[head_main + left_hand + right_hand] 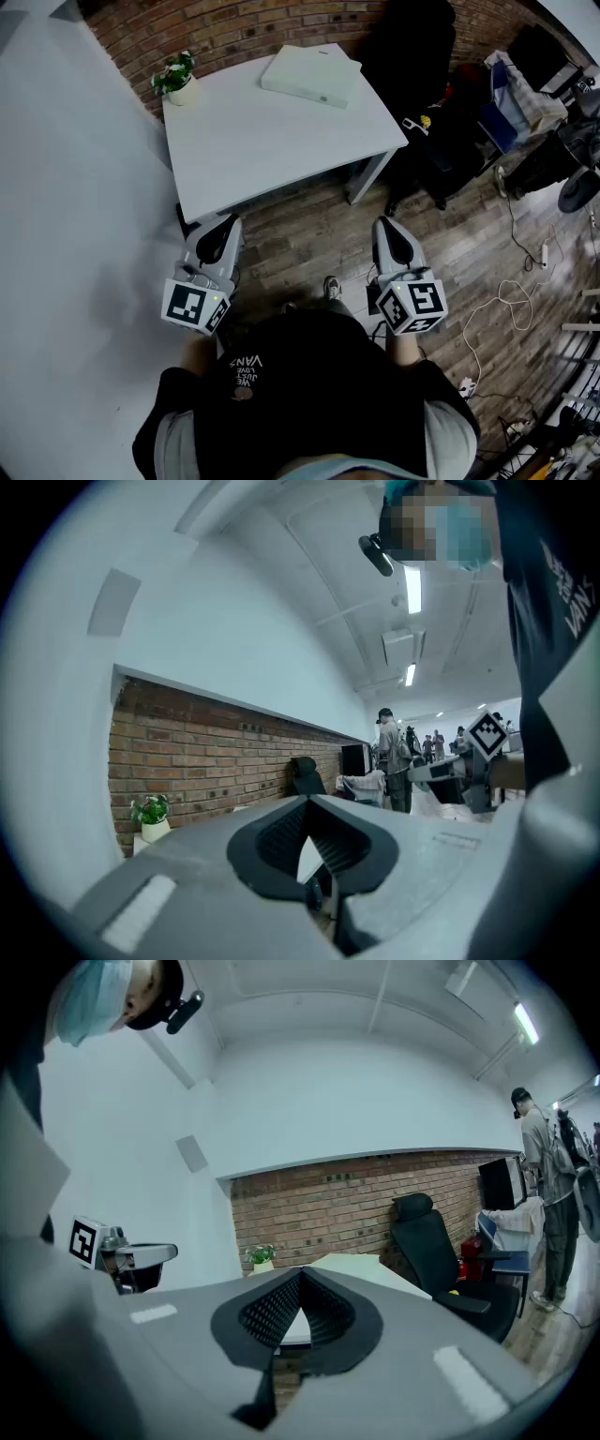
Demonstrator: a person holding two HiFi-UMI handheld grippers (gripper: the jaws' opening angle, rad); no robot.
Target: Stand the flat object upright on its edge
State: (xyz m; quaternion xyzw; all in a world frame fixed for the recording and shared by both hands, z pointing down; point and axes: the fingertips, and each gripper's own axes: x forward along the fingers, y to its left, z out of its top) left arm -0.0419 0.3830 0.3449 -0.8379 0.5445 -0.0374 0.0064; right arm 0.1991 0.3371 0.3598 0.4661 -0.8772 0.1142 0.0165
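Head view: the flat white box (pixel 311 75) lies flat on the far side of the table (pixel 262 155). The left gripper (pixel 223 227) and right gripper (pixel 387 227) hover off the table's near edge.
Left gripper view: its fingers are pressed together, empty.
Right gripper view: its fingers are likewise together, holding nothing.

VANS print (pixel 251 360) reads upside down on the person's black shirt (pixel 319 403)

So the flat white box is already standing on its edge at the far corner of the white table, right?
No. The head view shows the flat white box lying flat at the far corner of the white table.
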